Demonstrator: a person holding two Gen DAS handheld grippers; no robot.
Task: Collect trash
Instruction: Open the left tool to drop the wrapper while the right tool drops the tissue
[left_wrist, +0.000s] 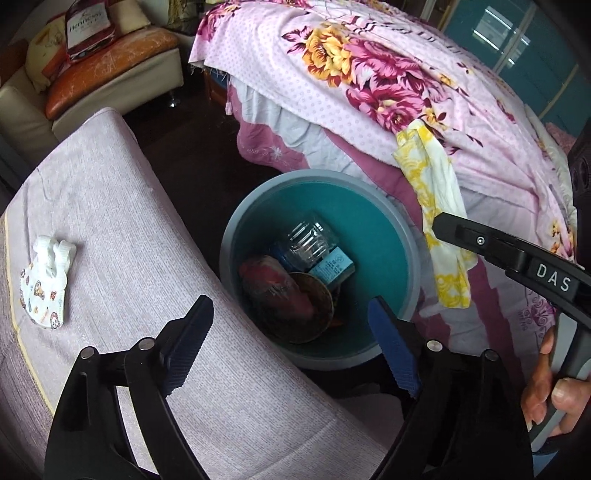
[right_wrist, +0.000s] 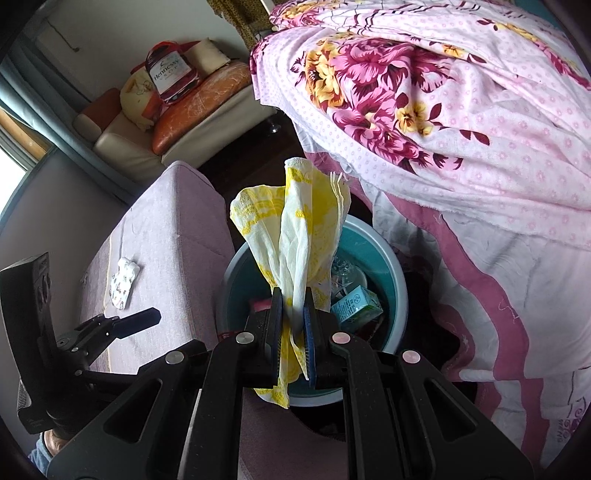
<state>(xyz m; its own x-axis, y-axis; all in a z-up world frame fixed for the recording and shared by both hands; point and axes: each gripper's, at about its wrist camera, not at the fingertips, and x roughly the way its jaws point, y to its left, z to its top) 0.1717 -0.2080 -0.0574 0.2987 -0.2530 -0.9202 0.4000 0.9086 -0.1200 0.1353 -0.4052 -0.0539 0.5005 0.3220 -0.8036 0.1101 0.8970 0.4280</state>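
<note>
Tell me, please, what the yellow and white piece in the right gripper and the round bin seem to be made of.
Yellow and white piece: probably thin paper napkin, matte; it creases softly and shows layered edges. Bin: likely plastic, smooth grey rim, teal inside, with an even moulded look.

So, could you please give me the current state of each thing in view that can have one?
Left tongs: open, nothing between them, above the bin.
Right tongs: shut on the yellow-and-white napkin.
Yellow-and-white napkin: crumpled, held above the bin.
Bin: uncovered, partly filled.
Clear glass jar: lying on its side in the bin.
Teal carton: tilted in the bin.
Printed mask: lying loose on the lilac cushion.
</note>
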